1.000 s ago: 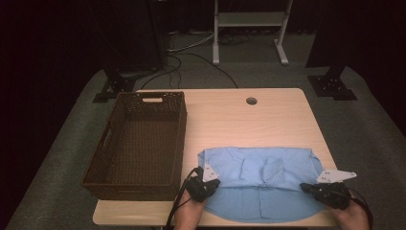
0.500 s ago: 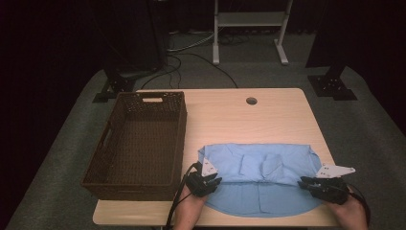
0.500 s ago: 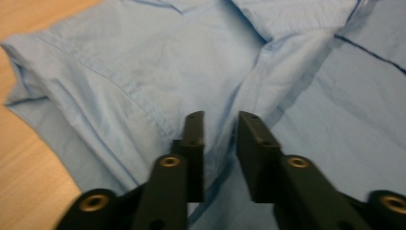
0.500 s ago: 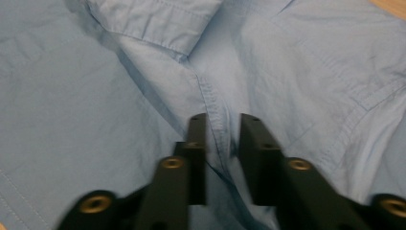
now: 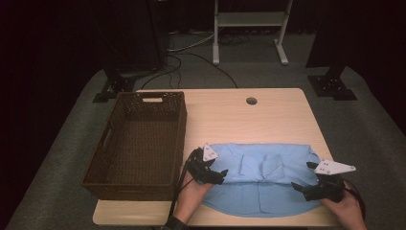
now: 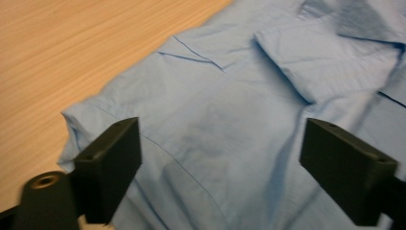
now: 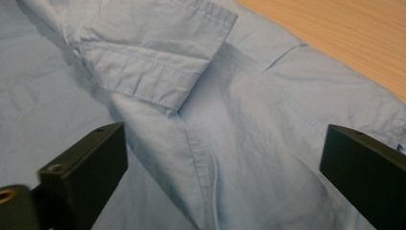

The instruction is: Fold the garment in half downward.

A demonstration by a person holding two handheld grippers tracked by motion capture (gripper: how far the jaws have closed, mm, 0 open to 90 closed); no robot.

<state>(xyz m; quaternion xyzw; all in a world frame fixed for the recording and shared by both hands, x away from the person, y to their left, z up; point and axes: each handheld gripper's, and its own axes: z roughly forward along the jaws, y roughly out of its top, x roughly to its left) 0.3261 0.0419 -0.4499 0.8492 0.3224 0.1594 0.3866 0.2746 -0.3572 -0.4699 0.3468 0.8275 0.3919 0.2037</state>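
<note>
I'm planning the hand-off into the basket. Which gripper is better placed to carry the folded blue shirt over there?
Probably left: the left gripper hovers open over the light blue folded shirt at its basket-side edge, next to the dark brown wicker basket; the right gripper sits at the far end.

A light wooden table (image 5: 268,115) with rounded corners and a small round cable hole (image 5: 251,101) near its far edge stands on a grey carpeted floor (image 5: 368,124). On the table's left part, just left of the left claw, sits a dark brown woven rectangular basket (image 5: 115,153) with cut-out handles. Beyond the table, well ahead of both claws, a white metal frame stand (image 5: 249,28) rests on two feet, and black cables (image 5: 191,52) trail over the carpet beside it. Two black stand bases (image 5: 335,86) flank the table's far corners. The room behind lies in darkness; light falls from above onto the tabletop.
</note>
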